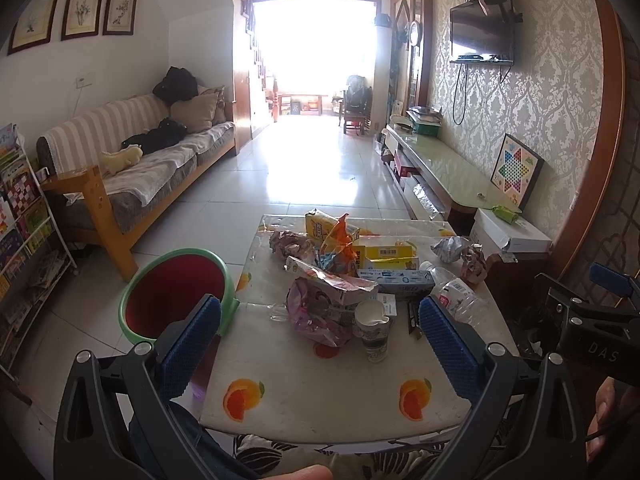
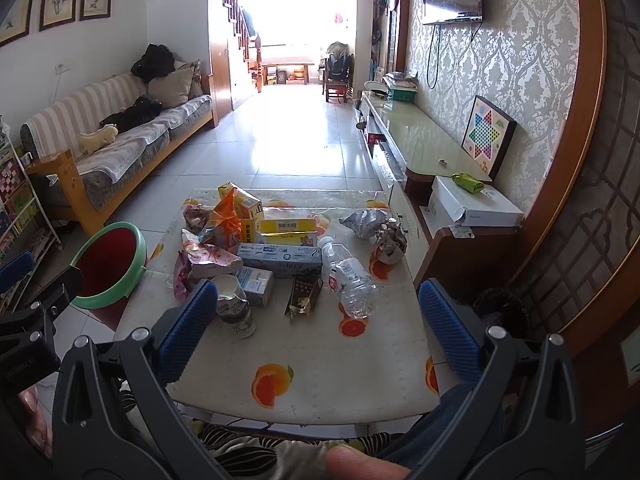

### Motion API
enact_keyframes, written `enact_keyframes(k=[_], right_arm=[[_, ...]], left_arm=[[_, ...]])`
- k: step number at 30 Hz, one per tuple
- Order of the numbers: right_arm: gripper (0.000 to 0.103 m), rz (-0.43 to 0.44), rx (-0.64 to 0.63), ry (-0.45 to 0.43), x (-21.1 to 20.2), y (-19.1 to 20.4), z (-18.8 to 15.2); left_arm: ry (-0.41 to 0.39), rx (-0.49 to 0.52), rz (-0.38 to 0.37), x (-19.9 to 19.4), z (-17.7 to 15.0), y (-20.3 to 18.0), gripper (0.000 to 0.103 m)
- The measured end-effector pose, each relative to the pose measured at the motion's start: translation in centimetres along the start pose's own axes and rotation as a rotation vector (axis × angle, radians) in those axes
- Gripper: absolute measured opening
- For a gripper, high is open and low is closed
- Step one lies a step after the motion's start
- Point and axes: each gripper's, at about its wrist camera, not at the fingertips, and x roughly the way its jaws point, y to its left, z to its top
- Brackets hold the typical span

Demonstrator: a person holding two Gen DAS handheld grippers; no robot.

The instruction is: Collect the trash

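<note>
While both grippers hover above the near edge of the low table (image 2: 304, 396), neither one touches any item. At far left on the floor, touching the table's left edge, stands the green-rimmed bin (image 2: 110, 266) with a red interior, tilted toward the table. The left gripper (image 1: 320, 344) has its blue-padded fingers spread wide apart and holds nothing; between them in its view stands the paper cup (image 1: 374, 330).

Trash is clustered on the far half of the table. Left of centre lie a pink wrapper (image 2: 182, 274), a crumpled carton (image 2: 214, 258) and an orange snack bag (image 2: 224, 218), with a yellow carton (image 2: 244, 202) behind them. At centre lie a yellow box (image 2: 290, 228), a blue-and-white toothpaste box (image 2: 280, 258), a small white box (image 2: 256, 282) and a dark torn packet (image 2: 304, 292). The paper cup (image 2: 236, 304) stands upright nearest the front. Right of centre, a clear plastic bottle (image 2: 350, 280) lies on its side; beyond it sit two crumpled foil wads (image 2: 366, 220), (image 2: 390, 246).

The right gripper (image 2: 318, 328) is likewise fully spread and empty, above the table's near right portion.
</note>
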Motion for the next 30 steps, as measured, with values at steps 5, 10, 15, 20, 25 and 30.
enact_keyframes(k=[5,10,15,20,25,30], right_arm=[[0.1,0.0,-0.002,0.0,-0.05,0.08,0.01],[0.1,0.001,-0.002,-0.001,-0.12,0.13,0.03],[0.1,0.003,-0.008,-0.007,-0.31,0.27,0.07],[0.1,0.003,-0.007,-0.009,-0.45,0.29,0.19],[0.1,0.004,-0.007,-0.009,-0.45,0.3,0.21],[0.1,0.008,-0.009,-0.014,-0.57,0.35,0.38]], left_arm=[[-0.014,0.011,0.001,-0.38,0.05,-0.3,0.095],[-0.014,0.009,-0.001,-0.39,0.13,-0.27,0.095],[-0.013,0.009,-0.004,-0.43,0.34,-0.46,0.095],[-0.014,0.013,-0.004,-0.44,0.24,-0.58,0.095],[-0.014,0.013,-0.004,-0.38,0.2,-0.6,0.095],[-0.013,0.012,-0.005,-0.4,0.18,-0.63,0.095]])
